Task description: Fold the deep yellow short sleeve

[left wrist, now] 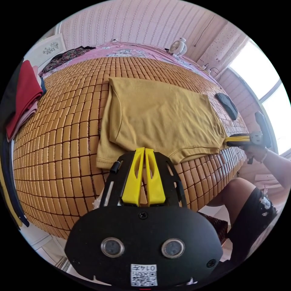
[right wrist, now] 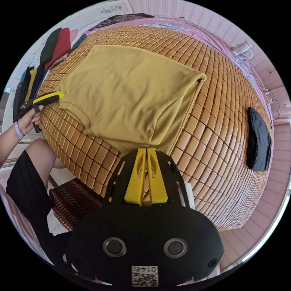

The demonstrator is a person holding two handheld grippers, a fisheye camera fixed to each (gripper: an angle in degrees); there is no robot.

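Your left gripper (left wrist: 145, 149) sits nearest in the left gripper view, its yellow fingers (left wrist: 134, 175) pressed together with no gap, their tips at the near hem of the deep yellow short sleeve (left wrist: 157, 118); whether any cloth is pinched between them, you cannot tell. In the right gripper view your right gripper (right wrist: 147, 149) has its fingers (right wrist: 136, 178) equally narrow, tips meeting at the shirt's folded near edge, and again the grip itself is hidden.

Each gripper also appears in the other's view: the right gripper at the shirt's corner with your hand (left wrist: 257, 150) around its handle, and the left gripper at the opposite corner, held in your other hand (right wrist: 28, 119).

The deep yellow short sleeve lies flat on the bamboo mat (left wrist: 60, 145) covering the bed, already folded over itself, with one layer showing beneath along the side.

Beyond it, a dark cloth (right wrist: 259, 142) rests on the mat well apart from the shirt. A stack of folded clothes (left wrist: 22, 97), red on top, sits at the mat's edge. Farther back stands a small white fan (left wrist: 178, 47) near the pink wall (left wrist: 142, 21).
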